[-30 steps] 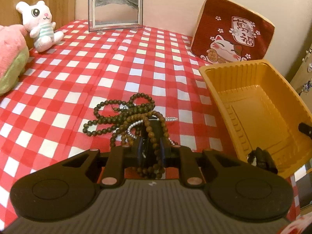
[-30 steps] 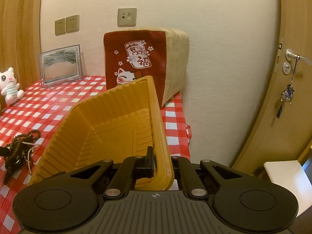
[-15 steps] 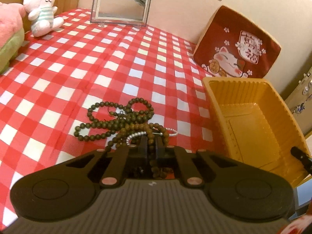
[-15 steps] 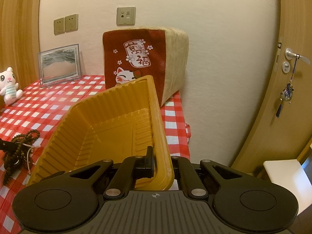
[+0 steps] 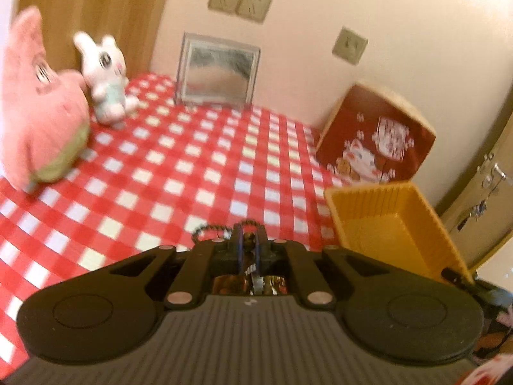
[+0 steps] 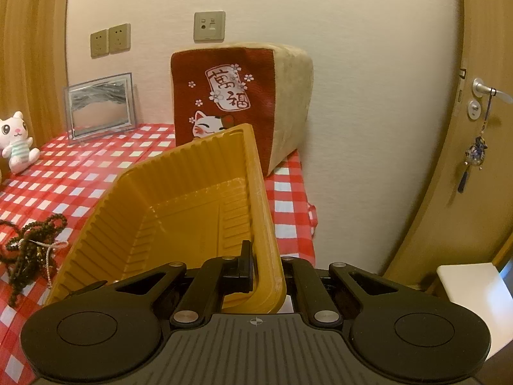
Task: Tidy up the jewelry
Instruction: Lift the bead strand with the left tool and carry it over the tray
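My left gripper [image 5: 248, 237] is shut on a bunch of bead strings; a loop of dark beads [image 5: 208, 228] sticks out beside its fingers, and brown beads show between the pads. In the right wrist view the tangle of dark and brown beads [image 6: 32, 243] with a pearly strand hangs bunched over the red-checked cloth [image 6: 80, 179] at the far left. The yellow ribbed tray [image 6: 192, 211] stands tilted, and my right gripper [image 6: 256, 256] is shut on its near right wall. In the left wrist view the tray [image 5: 384, 221] sits to the right of my left gripper.
A pink plush [image 5: 38, 122] and a white bunny plush [image 5: 105, 80] sit at the back left, a framed picture [image 5: 219, 70] leans on the wall, and a red cat cushion [image 5: 375, 141] stands behind the tray. The wooden door [image 6: 465, 160] is on the right.
My left gripper has closed on the bead strings and risen, so the view now tips up toward the wall. The bead pile is drawn together and lifted. The right gripper and tray have kept still.
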Motion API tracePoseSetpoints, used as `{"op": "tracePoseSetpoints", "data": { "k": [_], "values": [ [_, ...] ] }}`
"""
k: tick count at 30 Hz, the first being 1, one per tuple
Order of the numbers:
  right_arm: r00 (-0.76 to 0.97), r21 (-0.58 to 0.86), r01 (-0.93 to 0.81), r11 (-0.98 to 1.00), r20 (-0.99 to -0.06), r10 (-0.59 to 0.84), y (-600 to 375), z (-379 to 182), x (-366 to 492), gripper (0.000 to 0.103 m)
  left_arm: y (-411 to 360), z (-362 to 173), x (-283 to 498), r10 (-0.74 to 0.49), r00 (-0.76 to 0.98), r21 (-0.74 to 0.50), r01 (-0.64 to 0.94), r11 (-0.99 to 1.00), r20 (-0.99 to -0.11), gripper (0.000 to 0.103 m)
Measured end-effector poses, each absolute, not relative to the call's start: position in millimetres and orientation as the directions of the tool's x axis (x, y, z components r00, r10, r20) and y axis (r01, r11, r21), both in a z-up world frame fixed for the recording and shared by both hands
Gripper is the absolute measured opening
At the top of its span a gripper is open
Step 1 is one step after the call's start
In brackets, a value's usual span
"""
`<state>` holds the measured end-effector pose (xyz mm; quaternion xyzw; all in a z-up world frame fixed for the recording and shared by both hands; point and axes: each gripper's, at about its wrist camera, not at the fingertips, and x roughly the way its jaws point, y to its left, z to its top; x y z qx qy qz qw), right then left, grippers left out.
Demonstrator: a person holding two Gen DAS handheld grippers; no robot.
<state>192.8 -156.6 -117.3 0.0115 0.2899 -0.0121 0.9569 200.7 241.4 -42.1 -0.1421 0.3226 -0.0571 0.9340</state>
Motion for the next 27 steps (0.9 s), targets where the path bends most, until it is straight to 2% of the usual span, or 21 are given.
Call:
{"op": "tracePoseSetpoints", "data": {
  "k": [9, 27],
  "values": [
    [0.832, 0.024, 0.03, 0.999, -0.555, -0.011, -158, -118, 193, 0.005, 258, 11, 179, -0.126, 0.848, -0.256, -0.012, 0.967, -0.515, 0.006],
    [0.835, 0.039, 0.026, 0.999, -0.55, 0.0, -159, -120, 191, 0.005, 259, 95, 163, -0.109, 0.911, -0.173, 0.042, 0.984, -0.399, 0.006]
  ]
}}
